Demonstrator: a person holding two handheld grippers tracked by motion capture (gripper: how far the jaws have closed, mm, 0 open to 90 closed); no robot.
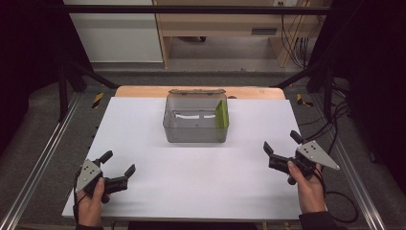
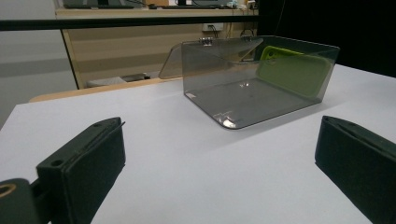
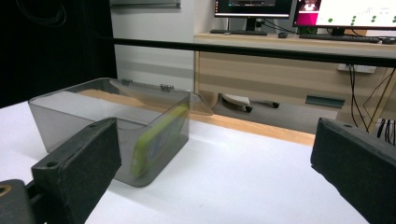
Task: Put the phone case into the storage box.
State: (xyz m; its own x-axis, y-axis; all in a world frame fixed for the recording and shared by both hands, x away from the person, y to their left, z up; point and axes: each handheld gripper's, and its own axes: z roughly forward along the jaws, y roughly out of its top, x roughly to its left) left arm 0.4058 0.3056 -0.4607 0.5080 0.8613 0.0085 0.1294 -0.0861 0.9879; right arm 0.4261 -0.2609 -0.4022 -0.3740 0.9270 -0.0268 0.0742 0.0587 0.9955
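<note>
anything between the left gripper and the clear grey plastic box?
Nothing: bare white tabletop between the open left gripper and the clear grey plastic box, per the high view.

my high view looks forward and down on the white desk [image 1: 191,187] from above my side. my left gripper view sits low near the desk's left front, facing the smoky clear box [image 2: 254,81] from fairly near. my right gripper view looks from the right front. all three share that box [image 3: 112,121].
</note>
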